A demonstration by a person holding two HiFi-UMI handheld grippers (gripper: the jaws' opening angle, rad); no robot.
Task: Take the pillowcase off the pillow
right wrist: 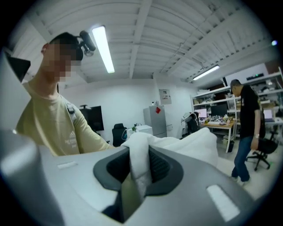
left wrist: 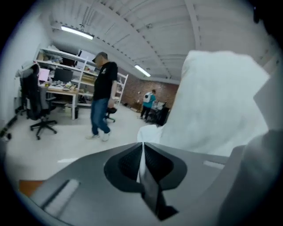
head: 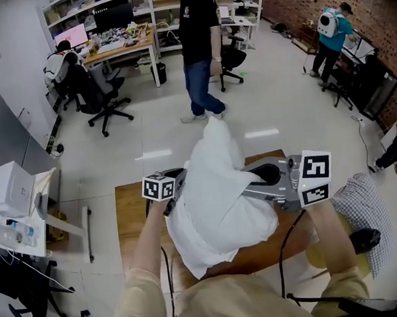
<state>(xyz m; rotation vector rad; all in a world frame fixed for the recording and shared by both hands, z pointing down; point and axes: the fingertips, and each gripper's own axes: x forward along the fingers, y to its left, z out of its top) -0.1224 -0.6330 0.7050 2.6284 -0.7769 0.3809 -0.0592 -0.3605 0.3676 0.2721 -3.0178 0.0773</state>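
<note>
The left gripper pinches a thin pillowcase edge in its fingers while the right gripper clamps a thick fold of the pillow, held aloft probably to pull them apart.

— How does the pillow look?
— White, plump and crumpled. It's lifted in the air, narrow end up and away, wide end sagging low.
— And the pillowcase?
— Also white, hard to tell from the pillow. One side is pinched thin, the other in a thick fold.
</note>
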